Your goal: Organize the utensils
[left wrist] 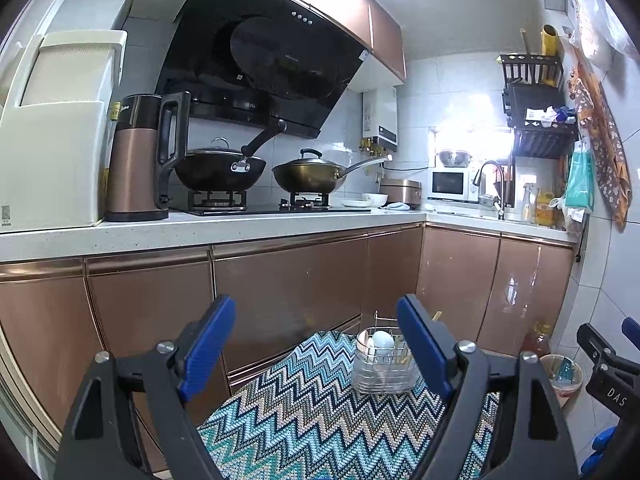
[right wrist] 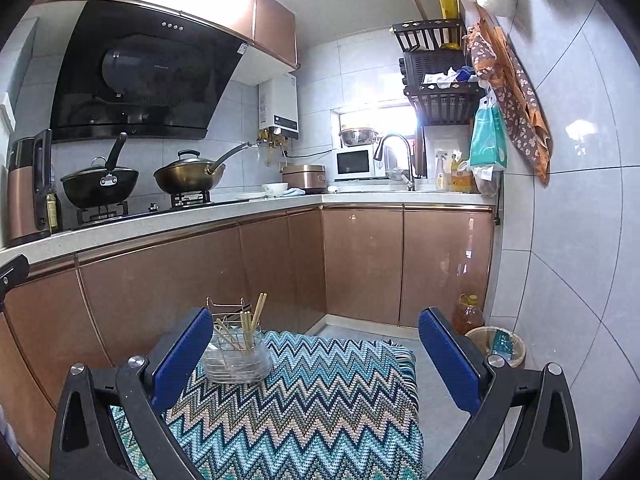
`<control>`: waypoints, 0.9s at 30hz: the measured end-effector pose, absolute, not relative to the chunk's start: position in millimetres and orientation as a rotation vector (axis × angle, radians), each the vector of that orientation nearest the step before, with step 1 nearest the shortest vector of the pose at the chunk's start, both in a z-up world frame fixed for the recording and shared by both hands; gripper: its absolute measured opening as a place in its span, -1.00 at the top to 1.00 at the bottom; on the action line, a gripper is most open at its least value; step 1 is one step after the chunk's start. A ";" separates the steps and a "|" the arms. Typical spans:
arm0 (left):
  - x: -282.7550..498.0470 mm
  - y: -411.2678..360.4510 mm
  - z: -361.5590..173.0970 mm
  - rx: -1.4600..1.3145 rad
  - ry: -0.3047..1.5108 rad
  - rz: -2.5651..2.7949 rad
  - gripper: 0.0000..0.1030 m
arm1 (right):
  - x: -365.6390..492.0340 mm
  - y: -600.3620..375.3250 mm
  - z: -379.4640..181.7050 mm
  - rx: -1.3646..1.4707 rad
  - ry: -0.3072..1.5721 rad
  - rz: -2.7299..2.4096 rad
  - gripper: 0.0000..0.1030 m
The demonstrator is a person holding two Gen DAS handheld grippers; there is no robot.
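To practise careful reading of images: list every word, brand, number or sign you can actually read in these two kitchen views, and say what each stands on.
"DAS": white letters on the black body of the right gripper, at the edge of the left wrist view.
Kettle: a light brand mark near its top, too blurred to read.
Range hood: small logo and sticker, unreadable.
Water heater: label and display, too small.
Yellow bottle by the sink: label blurred.

Knitted zigzag cloth (right wrist: 312, 392), clear plastic wire-framed caddy (right wrist: 237, 356), wooden chopsticks (right wrist: 256, 318), glossy cabinets (right wrist: 360, 264)
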State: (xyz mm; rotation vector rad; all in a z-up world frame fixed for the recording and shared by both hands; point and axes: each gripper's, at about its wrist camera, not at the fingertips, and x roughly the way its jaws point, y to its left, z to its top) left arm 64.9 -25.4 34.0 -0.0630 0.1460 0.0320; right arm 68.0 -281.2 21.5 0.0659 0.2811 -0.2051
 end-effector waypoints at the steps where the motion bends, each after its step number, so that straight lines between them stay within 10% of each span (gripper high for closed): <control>1: 64.8 -25.1 34.1 -0.064 0.145 0.032 -0.60 | 67.5 -281.5 21.7 0.067 0.281 -0.206 -1.00; 27: 63.5 -21.6 32.0 -0.068 0.147 0.034 -0.60 | 70.5 -281.7 17.6 0.061 0.303 -0.204 -1.00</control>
